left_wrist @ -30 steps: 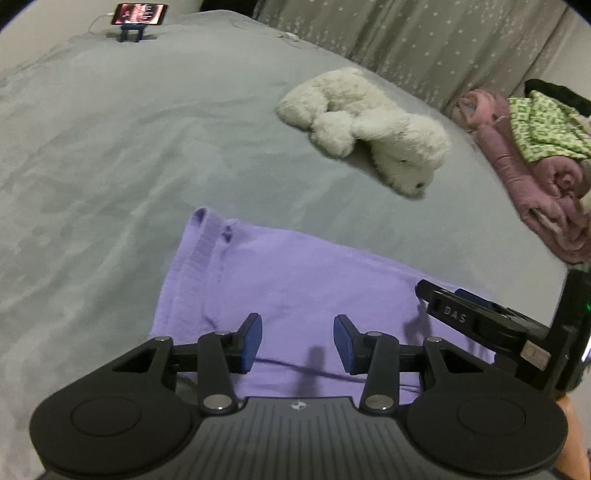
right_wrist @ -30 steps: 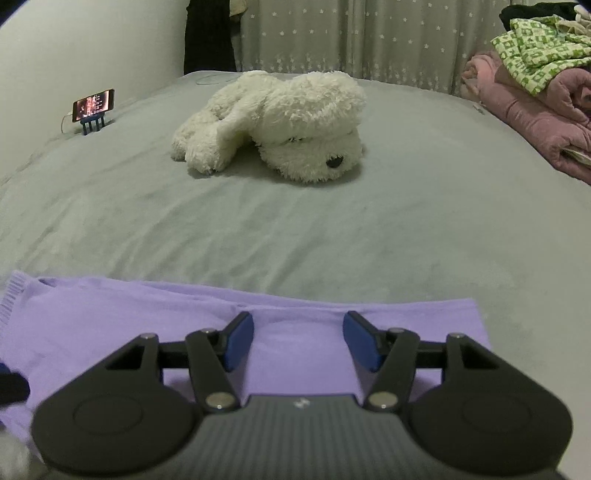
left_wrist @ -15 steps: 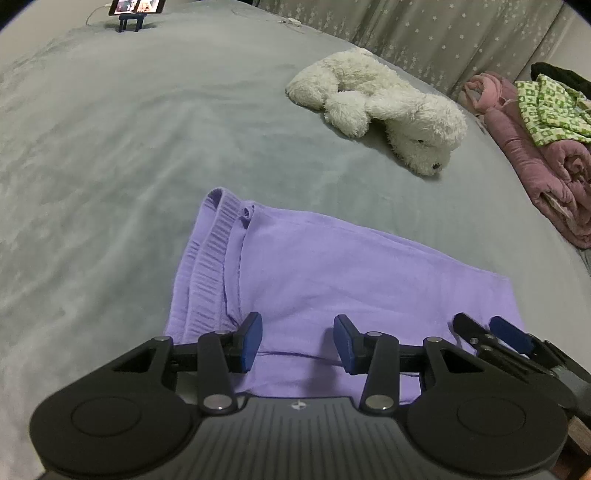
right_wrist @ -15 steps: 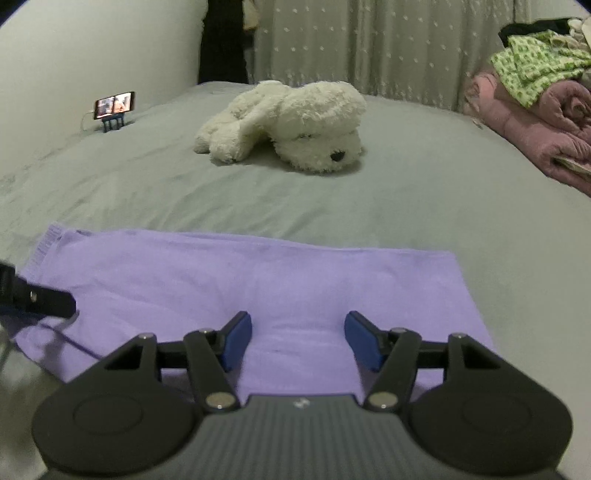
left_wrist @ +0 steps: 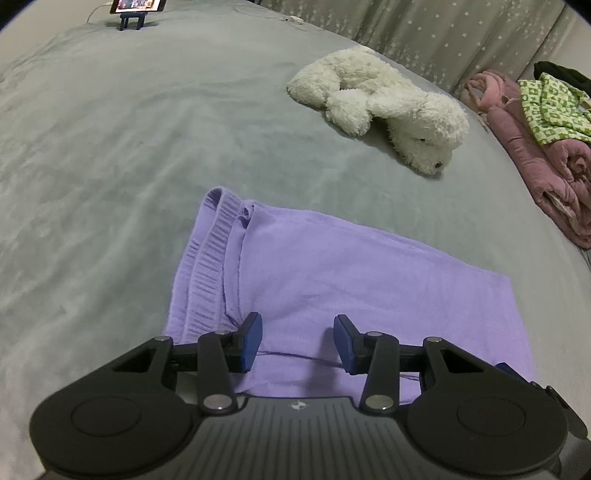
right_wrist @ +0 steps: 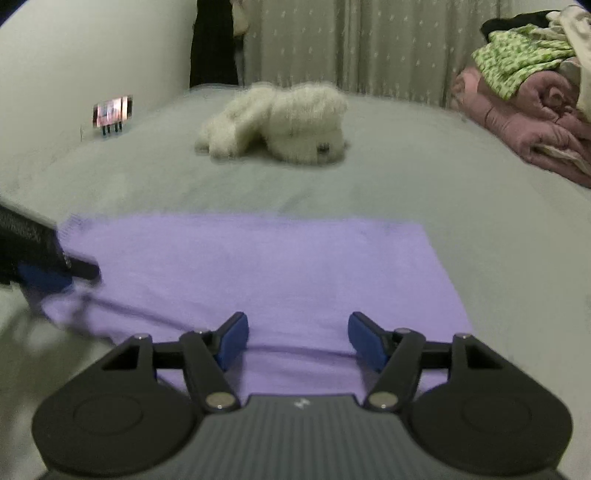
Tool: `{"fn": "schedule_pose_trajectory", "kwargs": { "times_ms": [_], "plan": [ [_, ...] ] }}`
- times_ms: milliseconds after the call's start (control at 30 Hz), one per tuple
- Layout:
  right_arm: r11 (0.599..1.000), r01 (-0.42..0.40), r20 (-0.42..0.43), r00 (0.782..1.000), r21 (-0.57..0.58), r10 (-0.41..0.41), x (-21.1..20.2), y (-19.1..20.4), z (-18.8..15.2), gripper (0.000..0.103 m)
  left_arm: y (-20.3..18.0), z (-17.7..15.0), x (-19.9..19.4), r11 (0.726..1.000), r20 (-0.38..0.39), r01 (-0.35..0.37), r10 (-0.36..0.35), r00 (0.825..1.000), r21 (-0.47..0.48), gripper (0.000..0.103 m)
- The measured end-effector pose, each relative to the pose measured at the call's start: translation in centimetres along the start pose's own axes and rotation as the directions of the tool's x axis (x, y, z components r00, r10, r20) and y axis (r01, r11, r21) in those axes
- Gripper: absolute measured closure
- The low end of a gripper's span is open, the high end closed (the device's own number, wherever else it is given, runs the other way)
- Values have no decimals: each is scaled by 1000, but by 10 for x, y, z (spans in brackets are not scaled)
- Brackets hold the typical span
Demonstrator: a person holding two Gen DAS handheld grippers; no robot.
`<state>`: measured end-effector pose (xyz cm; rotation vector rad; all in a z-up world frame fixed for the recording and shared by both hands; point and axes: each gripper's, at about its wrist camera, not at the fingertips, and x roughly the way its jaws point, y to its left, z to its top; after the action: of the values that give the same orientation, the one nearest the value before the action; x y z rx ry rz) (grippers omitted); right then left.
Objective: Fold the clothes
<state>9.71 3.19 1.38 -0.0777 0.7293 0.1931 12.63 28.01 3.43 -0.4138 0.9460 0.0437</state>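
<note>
A purple knit garment (left_wrist: 332,277) lies folded flat on the grey bed (left_wrist: 110,166), its ribbed hem at the left. My left gripper (left_wrist: 298,343) hovers open over the garment's near edge, with only flat cloth under the gap. In the right wrist view the garment (right_wrist: 258,266) fills the middle. My right gripper (right_wrist: 299,339) is above its near edge; its jaws are opening and the pads press on nothing. The left gripper (right_wrist: 48,273) shows blurred at the garment's left end. A blue tip of the right gripper (left_wrist: 508,369) peeks in at the lower right of the left wrist view.
A white plush dog (left_wrist: 380,110) lies beyond the garment. A rolled pink blanket (left_wrist: 546,173) with a green patterned cloth (left_wrist: 550,107) on it sits at the right. A phone on a stand (left_wrist: 136,7) is at the far left. Curtains (right_wrist: 369,48) hang behind the bed.
My right gripper has drawn back toward the garment's near edge, so more purple cloth shows, and its jaws stand wider. It has slid almost out of the left wrist view. The left gripper barely moved.
</note>
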Motion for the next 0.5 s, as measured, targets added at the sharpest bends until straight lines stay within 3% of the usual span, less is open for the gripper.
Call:
{"fn": "schedule_pose_trajectory", "kwargs": {
  "times_ms": [500],
  "plan": [
    [1000,7,-8,1000,10,-7,-17,-10,-14,31,3,2,1,999,-11,8,-9,1000,-45,61]
  ]
}}
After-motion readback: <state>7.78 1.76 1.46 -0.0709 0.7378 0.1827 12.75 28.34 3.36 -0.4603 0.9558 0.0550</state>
